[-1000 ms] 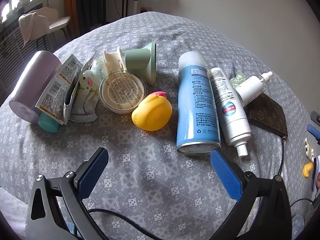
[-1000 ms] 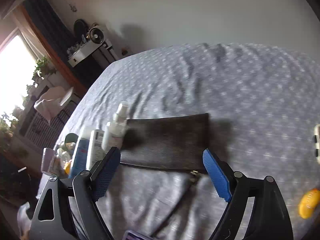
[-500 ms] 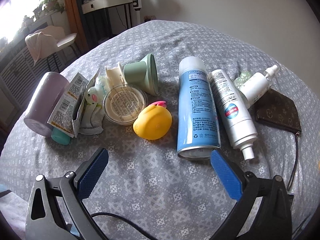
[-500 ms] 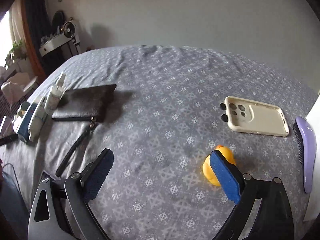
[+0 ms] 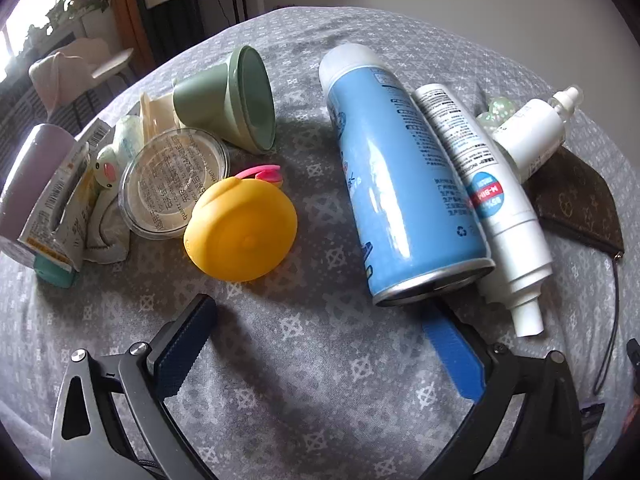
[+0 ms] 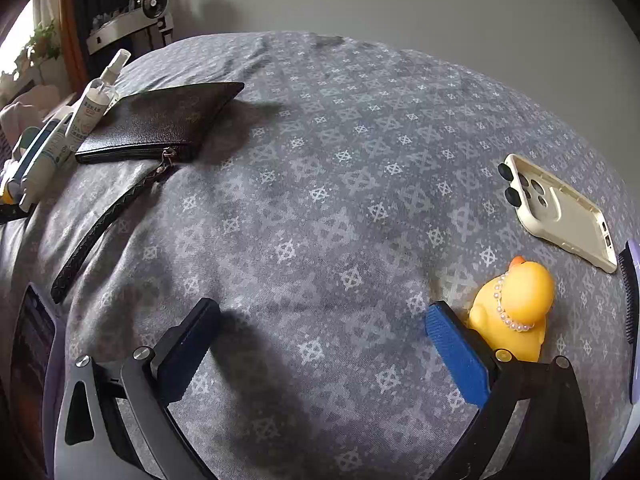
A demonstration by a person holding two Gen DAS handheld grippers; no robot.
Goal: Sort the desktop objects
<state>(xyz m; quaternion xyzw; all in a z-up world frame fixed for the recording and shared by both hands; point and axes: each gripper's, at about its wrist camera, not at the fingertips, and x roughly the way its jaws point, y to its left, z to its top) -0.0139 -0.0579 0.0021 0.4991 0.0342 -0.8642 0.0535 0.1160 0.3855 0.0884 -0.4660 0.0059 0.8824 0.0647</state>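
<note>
A glossy blue spray can (image 5: 404,184) lies on its side on the grey patterned bedspread (image 5: 312,360), touching a slim white bottle (image 5: 484,192). A smooth yellow domed toy (image 5: 240,232) sits just beside a clear round lid (image 5: 172,188). The left hand-held gripper (image 5: 320,332) hovers wide open, empty. The right hand-held gripper (image 6: 320,332), also spread and empty, has a rubber duck (image 6: 512,312) wearing beads just outside its right finger.
</note>
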